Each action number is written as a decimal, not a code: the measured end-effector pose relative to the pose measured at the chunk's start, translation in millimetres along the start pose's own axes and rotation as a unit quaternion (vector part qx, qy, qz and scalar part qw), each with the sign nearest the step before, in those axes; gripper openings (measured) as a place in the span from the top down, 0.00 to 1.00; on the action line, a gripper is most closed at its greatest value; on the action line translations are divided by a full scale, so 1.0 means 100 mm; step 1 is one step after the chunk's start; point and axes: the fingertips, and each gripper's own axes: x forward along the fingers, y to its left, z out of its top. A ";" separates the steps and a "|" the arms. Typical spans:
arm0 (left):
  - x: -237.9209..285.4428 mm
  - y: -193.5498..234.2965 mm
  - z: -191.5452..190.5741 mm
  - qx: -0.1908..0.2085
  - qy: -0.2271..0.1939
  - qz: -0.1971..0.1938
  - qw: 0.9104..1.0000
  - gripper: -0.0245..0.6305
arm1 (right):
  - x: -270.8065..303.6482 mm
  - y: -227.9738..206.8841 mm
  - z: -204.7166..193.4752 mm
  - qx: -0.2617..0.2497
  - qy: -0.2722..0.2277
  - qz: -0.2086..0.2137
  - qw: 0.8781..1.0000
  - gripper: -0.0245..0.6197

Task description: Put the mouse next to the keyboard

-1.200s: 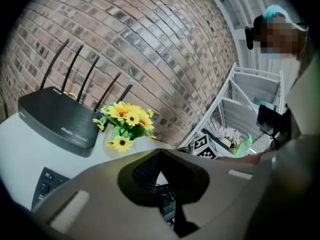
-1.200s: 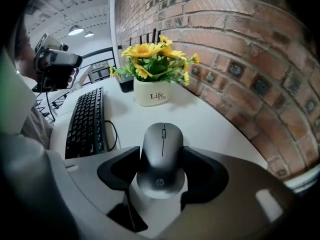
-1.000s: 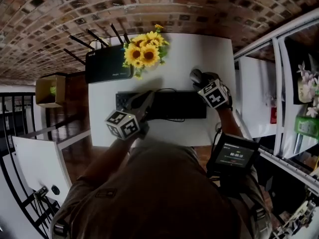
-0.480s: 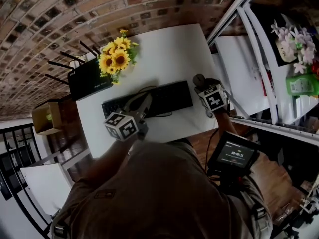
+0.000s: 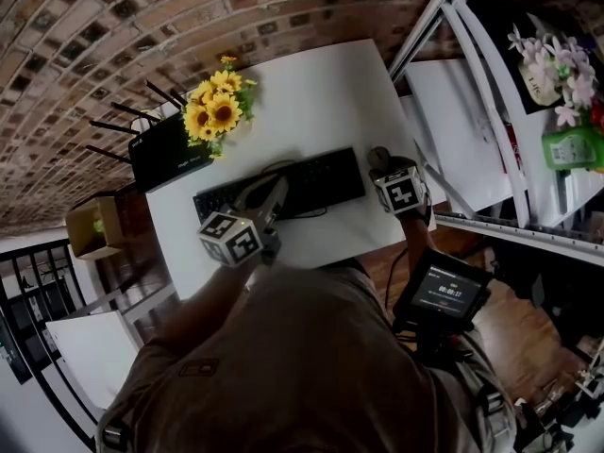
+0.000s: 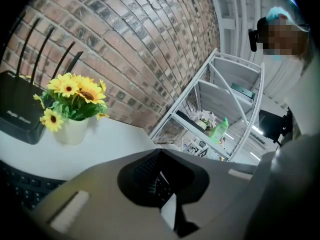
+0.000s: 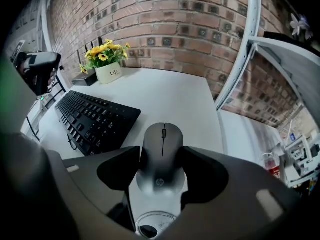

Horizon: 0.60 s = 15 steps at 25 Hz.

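Mouse (image 7: pixel 162 151) clamped in right gripper (image 7: pixel 161 158), near keyboard (image 7: pixel 95 121)

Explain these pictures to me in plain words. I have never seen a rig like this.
There is no robot here: a person holds a pair of tongs in each hand. One picture comes from a camera on the person's head, looking steeply down. The other two come from cameras that ride on each pair of tongs. On the white table are a black keyboard, a pot of sunflowers and a black router with antennas. The right tongs are closed on a grey mouse, beside the keyboard's right end. The left tongs are shut and empty, and in the head view they overlap the keyboard's left part.
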 end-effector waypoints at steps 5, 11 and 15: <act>-0.04 0.03 0.01 0.001 0.000 0.008 1.000 0.96 | 0.07 0.04 -0.08 0.023 0.011 0.004 1.000 0.52; -0.06 0.07 0.01 0.000 -0.004 0.013 1.000 0.96 | 0.09 0.04 -0.08 0.035 0.011 0.000 0.999 0.51; -0.05 0.07 0.00 -0.001 -0.004 0.015 1.000 0.96 | 0.12 -0.04 -0.09 0.033 0.007 -0.010 0.999 0.50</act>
